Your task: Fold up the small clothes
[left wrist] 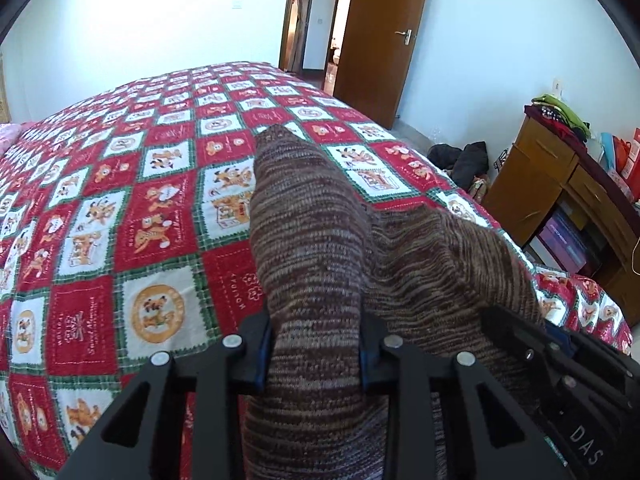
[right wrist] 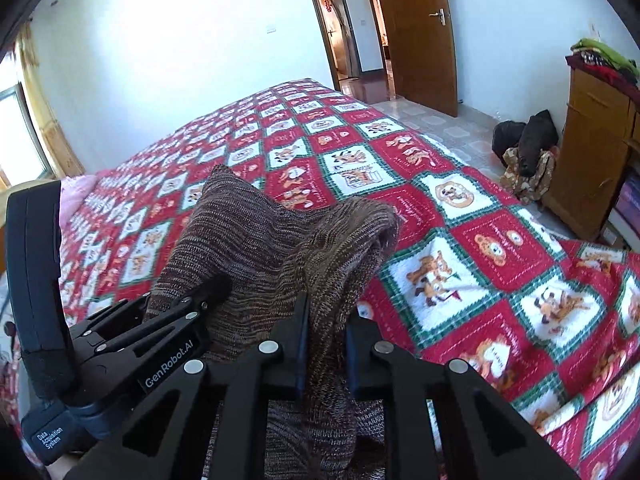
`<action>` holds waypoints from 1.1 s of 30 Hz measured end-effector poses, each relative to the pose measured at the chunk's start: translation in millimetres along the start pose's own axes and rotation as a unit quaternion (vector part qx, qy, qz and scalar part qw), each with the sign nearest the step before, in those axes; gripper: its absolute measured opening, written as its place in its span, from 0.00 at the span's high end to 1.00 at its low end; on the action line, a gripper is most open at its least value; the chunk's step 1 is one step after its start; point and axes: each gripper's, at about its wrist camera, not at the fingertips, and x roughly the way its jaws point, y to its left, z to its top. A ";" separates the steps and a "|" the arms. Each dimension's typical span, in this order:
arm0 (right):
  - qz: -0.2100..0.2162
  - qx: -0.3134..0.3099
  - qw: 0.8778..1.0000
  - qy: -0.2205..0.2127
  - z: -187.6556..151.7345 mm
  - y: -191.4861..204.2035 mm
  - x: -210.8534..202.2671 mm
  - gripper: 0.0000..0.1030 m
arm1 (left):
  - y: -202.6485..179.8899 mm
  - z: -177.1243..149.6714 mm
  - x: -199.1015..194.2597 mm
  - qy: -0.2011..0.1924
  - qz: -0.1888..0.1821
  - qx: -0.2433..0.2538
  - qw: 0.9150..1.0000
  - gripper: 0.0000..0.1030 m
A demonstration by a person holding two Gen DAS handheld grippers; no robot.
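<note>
**Both grippers clamped, garment up off the bed**

My left gripper (left wrist: 316,354) is pinching a thick bunch of the brown knitted garment (left wrist: 312,248), and my right gripper (right wrist: 326,354) is clamped on a thinner edge beside it, the cloth humped between them above the bedspread (left wrist: 132,208). That thin edge could slip free, I reckon, or the bunch could fold crooked. Beyond: the wooden cabinet (right wrist: 592,140) piled with clothes, dark bags (right wrist: 524,136) on the tiled floor, an open brown door (left wrist: 384,40).
</note>
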 end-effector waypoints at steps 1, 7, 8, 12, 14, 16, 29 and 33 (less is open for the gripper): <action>0.001 0.001 1.000 -0.002 -0.6 0.4 -1.8 0.85 | -0.2 -0.6 -2.6 -0.001 0.000 0.001 1.000 0.68; 0.009 0.007 1.000 -0.014 -5.2 4.0 -16.0 0.85 | -5.8 -4.8 -12.2 -0.006 0.002 0.009 1.000 0.68; 0.011 0.009 1.000 -0.015 -5.9 4.3 -18.8 0.85 | -6.5 -5.2 -13.6 -0.006 0.001 0.009 1.000 0.68; 0.015 0.015 0.999 -0.023 -8.8 4.2 -35.2 0.85 | -10.7 -6.7 -24.6 -0.008 -0.010 0.014 1.000 0.68; 0.013 0.016 0.999 -0.034 -11.0 2.5 -48.3 0.85 | -14.9 -7.0 -33.0 -0.012 -0.019 0.020 1.000 0.68; 0.011 0.020 0.999 -0.043 -14.1 -0.7 -60.8 0.85 | -19.7 -6.9 -41.1 -0.018 -0.027 0.024 0.999 0.68; -0.053 0.050 0.991 -0.114 -27.5 -55.7 -151.6 0.85 | -92.9 -8.7 -75.4 -0.040 -0.112 0.078 0.990 0.68; -0.079 0.064 0.988 -0.119 -31.2 -86.4 -161.9 0.85 | -121.8 -10.4 -64.5 -0.027 -0.133 0.089 0.987 0.68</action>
